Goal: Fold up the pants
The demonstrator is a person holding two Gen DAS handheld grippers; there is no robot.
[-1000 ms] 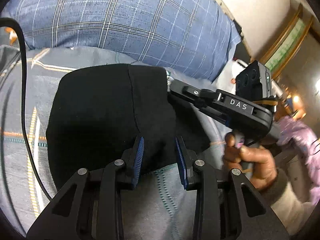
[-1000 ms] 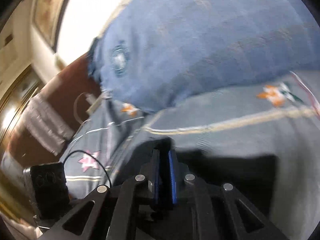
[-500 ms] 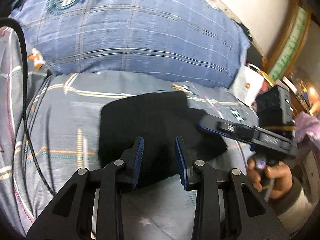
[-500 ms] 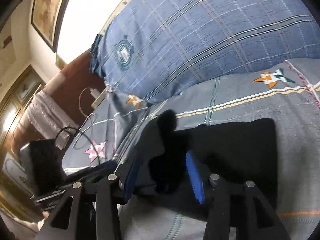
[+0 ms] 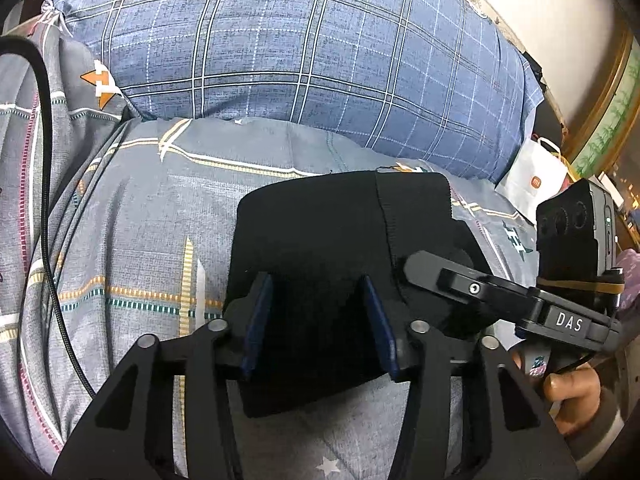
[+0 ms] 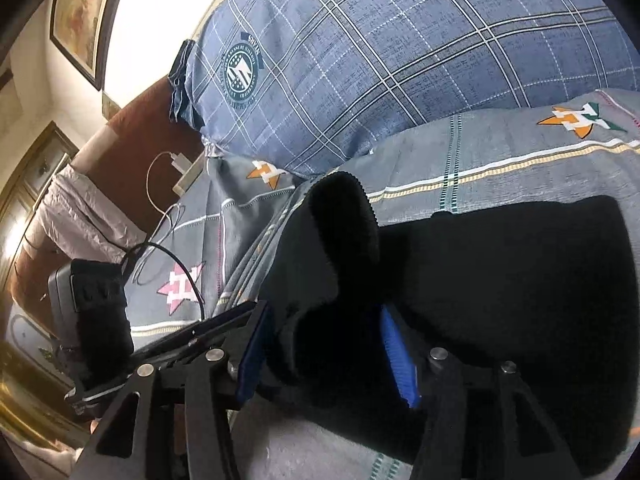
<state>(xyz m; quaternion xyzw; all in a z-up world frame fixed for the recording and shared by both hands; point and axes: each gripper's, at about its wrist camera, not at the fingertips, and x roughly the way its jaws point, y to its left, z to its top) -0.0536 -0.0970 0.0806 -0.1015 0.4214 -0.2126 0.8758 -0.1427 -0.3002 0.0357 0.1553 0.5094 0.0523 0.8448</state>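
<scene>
The black pants [image 5: 336, 236] lie folded into a compact rectangle on the grey patterned bedsheet [image 5: 132, 216]. My left gripper [image 5: 316, 320] is open, its blue pads astride the near edge of the bundle. My right gripper [image 6: 328, 344] is open too, over the other end of the pants [image 6: 500, 280], where a loose flap [image 6: 344, 216] curls up. The right gripper also shows in the left wrist view [image 5: 460, 280], resting on the bundle's right side.
A large blue plaid pillow [image 5: 304, 48] lies behind the pants. A black cable [image 5: 44, 184] runs along the left of the bed. A white paper bag [image 5: 532, 184] stands at the far right. A charger and white cord [image 6: 168, 184] lie by the headboard.
Both grippers have opened wider. The right gripper, shut a second ago, has let go of the pants. The left gripper has moved forward over the bundle's near edge.
</scene>
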